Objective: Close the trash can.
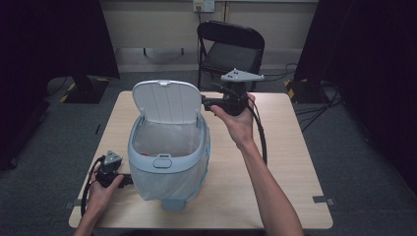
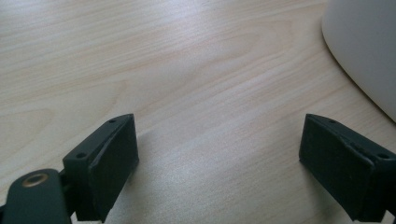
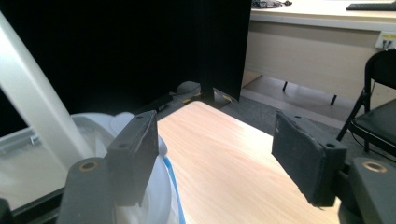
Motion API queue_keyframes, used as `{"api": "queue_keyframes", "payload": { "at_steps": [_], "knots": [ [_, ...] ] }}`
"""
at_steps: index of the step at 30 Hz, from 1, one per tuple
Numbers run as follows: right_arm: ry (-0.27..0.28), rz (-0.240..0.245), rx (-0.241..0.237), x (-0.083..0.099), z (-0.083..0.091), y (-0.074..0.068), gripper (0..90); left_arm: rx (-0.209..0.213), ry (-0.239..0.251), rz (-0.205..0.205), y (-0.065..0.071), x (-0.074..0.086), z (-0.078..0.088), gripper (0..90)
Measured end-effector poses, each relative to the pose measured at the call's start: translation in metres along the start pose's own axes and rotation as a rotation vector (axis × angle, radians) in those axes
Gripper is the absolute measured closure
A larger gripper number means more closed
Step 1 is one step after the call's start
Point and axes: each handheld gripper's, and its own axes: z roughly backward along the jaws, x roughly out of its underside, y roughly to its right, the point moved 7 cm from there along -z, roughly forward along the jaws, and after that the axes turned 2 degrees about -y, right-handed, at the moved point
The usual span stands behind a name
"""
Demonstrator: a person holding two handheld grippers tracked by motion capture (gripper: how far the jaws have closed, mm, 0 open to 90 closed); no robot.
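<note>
The wooden table (image 1: 290,162) is the biggest thing here, with its right half bare from the centre out to the 3 o'clock edge and down to the 5 o'clock corner, giving broad free room. Its near edge at 6 o'clock is crossed by both forearms.

The pale bin (image 1: 168,157) stands left of centre, its foot close to the near edge at 7 o'clock. Its lid (image 1: 167,101) is swung up and stands upright at 12 o'clock over the mouth, so the opening faces up. A clear liner hangs inside and over the rim.

Beyond the far edge, at 12 o'clock, a black folding chair (image 1: 231,46) stands on the grey floor, apart from the table.

The right gripper (image 1: 206,102) is held above the table at 1 o'clock of the bin, just beside the lid's right edge. Its jaws are spread wide with nothing between them.

The left gripper (image 1: 129,180) sits low at 8 o'clock of the bin, near the table's left edge. Its jaws are wide apart over bare wood, gripping nothing; the bin wall (image 2: 364,51) curves just beside it.
</note>
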Motion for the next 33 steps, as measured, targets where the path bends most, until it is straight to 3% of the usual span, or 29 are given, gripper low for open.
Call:
{"api": "queue_keyframes", "payload": {
  "at_steps": [8, 17, 33],
  "knots": [
    [0.060, -0.015, -0.052, -0.010, 0.001, -0.003, 32.4, 0.001, 0.000, 0.001, 0.000, 0.000, 0.000, 11.1],
    [0.038, -0.015, -0.115, -0.006, 0.005, -0.012, 32.8, -0.002, -0.002, 0.004, 0.000, 0.000, -0.001, 10.5],
    [-0.008, 0.024, -0.145, 0.005, 0.013, -0.027, 32.2, -0.001, -0.003, 0.005, 0.000, 0.000, -0.001, 10.5]
  ]
}}
